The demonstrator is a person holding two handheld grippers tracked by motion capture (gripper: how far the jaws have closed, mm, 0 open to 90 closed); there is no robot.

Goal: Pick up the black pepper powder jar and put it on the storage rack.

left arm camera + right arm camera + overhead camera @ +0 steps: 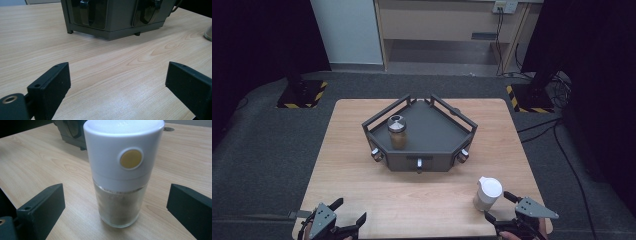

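While your left gripper [343, 220] waits wide open and empty at the counter's [362, 190] near-left corner, your right gripper [499, 207], jaws wide, flanks the white-capped shaker [487, 194] near the right corner; closing off-centre could topple it.

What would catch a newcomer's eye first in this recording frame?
The dark grey tray with railings at the middle of the wooden table stands out, with a silver-capped jar standing on its left part. Near the table's front right edge, a white-capped shaker stands upright between the open jaws of the right gripper, not yet touched.
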